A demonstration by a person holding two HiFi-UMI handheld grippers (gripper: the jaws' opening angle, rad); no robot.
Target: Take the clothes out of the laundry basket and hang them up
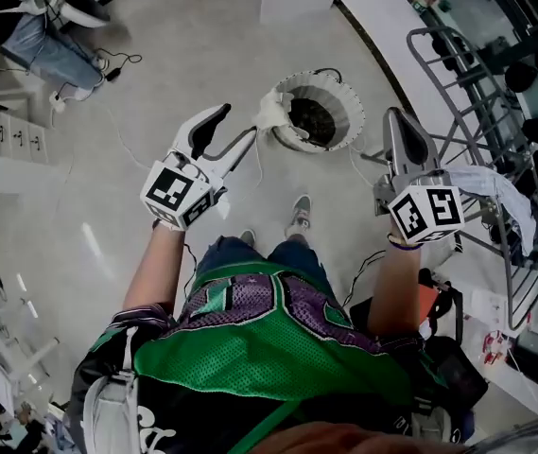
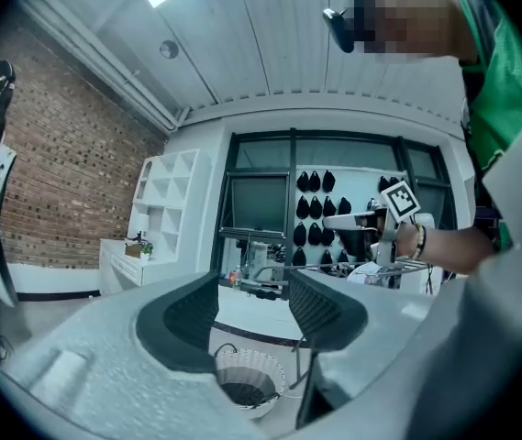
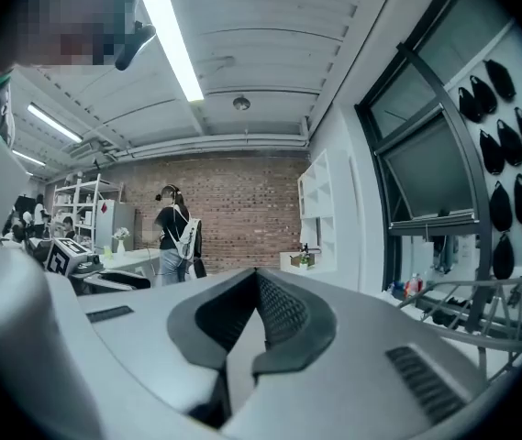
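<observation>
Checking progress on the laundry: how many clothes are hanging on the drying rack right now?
1: a pale garment draped over the drying rack, beside the right gripper. Part of the rack runs out of view, so more may be hidden.

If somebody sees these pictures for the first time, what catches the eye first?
The two grippers stand out: the left gripper open, the right gripper shut and empty. Beyond them on the floor sits a white laundry basket with dark clothes inside; a metal drying rack at the right carries a pale cloth.
</observation>
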